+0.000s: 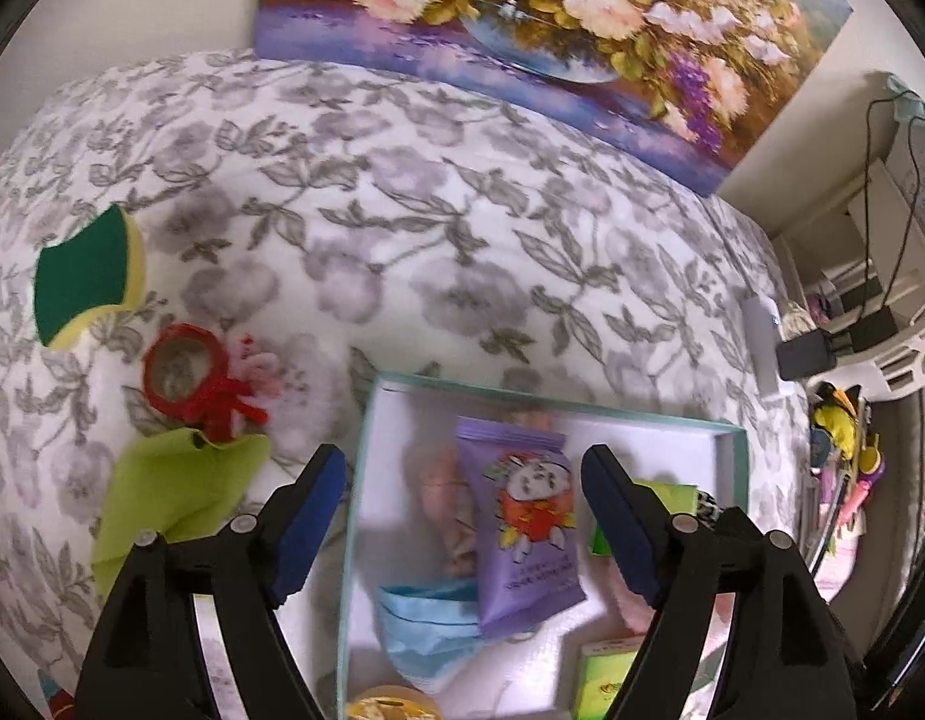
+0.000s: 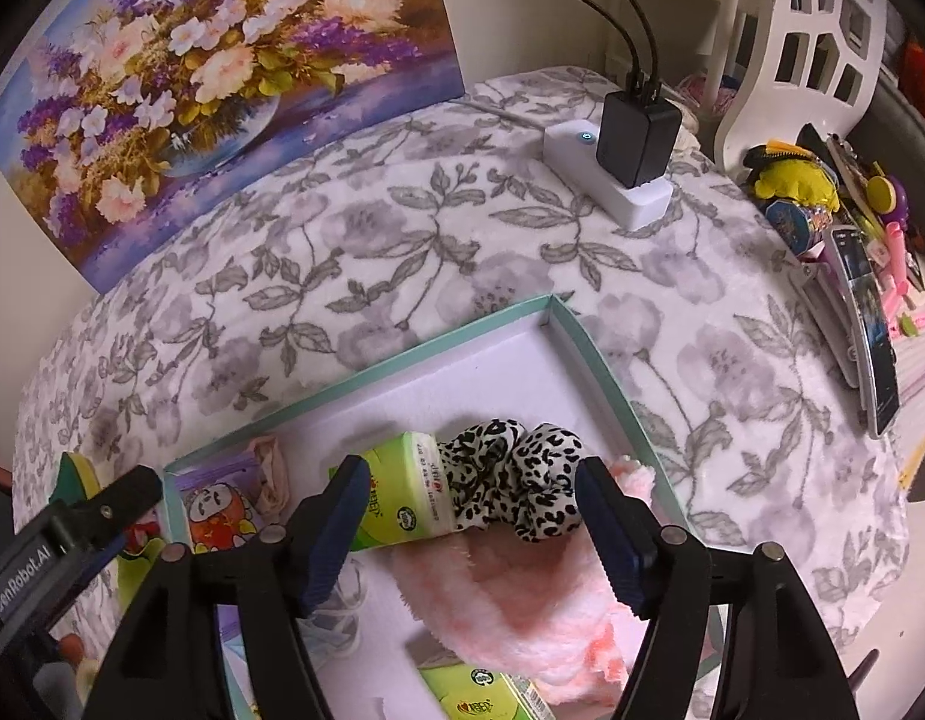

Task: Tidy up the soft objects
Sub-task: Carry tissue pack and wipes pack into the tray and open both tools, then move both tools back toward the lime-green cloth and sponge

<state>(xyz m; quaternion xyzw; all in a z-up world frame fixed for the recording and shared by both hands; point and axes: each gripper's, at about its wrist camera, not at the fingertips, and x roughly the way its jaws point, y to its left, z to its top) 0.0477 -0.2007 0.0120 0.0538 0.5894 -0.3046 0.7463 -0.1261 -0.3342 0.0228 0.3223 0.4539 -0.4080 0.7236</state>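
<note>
A shallow white box with a teal rim (image 1: 729,431) (image 2: 588,342) lies on a floral blanket. In it are a purple snack pouch (image 1: 522,528), a blue face mask (image 1: 426,624), a leopard scrunchie (image 2: 516,480), green tissue packs (image 2: 402,492) and a pink fluffy cloth (image 2: 522,612). My left gripper (image 1: 462,516) is open and empty above the pouch. My right gripper (image 2: 468,528) is open and empty above the scrunchie and pink cloth. Left of the box lie a green-and-yellow sponge (image 1: 87,276), a red pipe-cleaner ring (image 1: 192,372) and a lime cloth (image 1: 174,498).
A flower painting (image 1: 552,18) leans on the wall behind the blanket. A white power strip with a black charger (image 2: 624,156) sits at the back right. A phone (image 2: 870,324), a white basket (image 2: 810,48) and small toys crowd the right edge.
</note>
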